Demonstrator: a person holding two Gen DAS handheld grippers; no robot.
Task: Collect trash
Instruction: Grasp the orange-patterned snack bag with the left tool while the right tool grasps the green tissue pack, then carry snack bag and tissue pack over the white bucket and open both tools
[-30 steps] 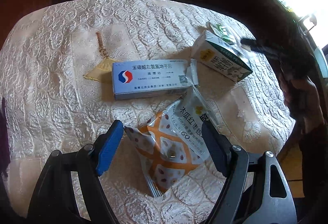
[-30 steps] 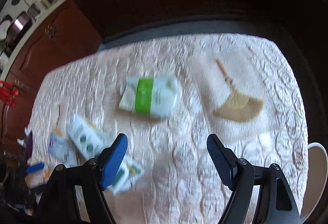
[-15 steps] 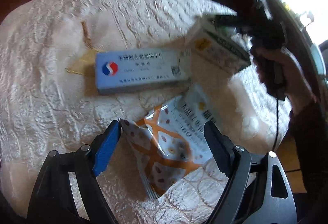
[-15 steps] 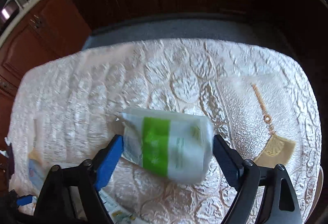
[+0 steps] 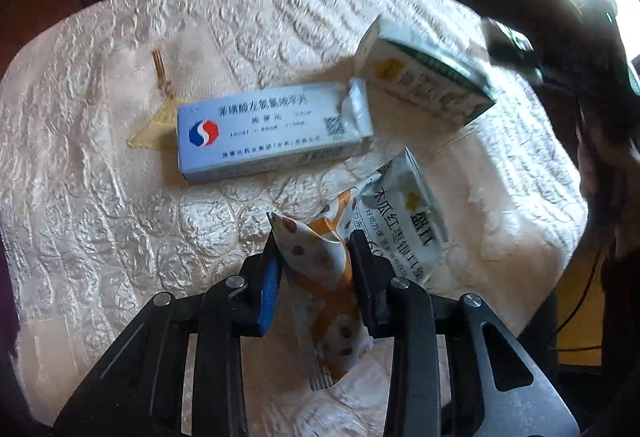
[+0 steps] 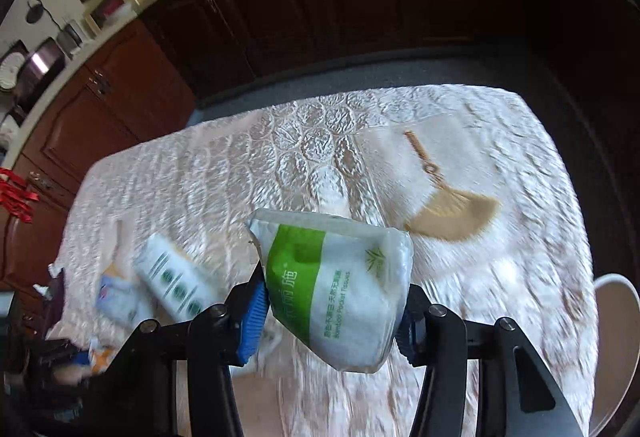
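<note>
My left gripper (image 5: 314, 261) is shut on an orange-and-white snack wrapper (image 5: 320, 265), which crumples between the fingers on the cream tablecloth (image 5: 100, 197). A blue-and-white medicine box (image 5: 268, 133) lies just beyond it, and a white-and-green carton (image 5: 428, 77) lies to its right. My right gripper (image 6: 332, 301) is shut on a white-and-green tissue pack (image 6: 336, 289) and holds it above the tablecloth (image 6: 240, 173). The carton (image 6: 176, 281) and the medicine box (image 6: 116, 297) show blurred at the left of the right wrist view.
A straw-coloured tassel ornament (image 6: 448, 209) lies on the cloth; it also shows in the left wrist view (image 5: 156, 117), partly under the medicine box. Dark wooden cabinets (image 6: 320, 5) stand beyond the table. A white rim (image 6: 612, 301) shows at the right edge.
My left gripper closed on the snack wrapper and crumpled it. My right gripper moved in over the tissue pack, closed on it and lifted it off the cloth.
</note>
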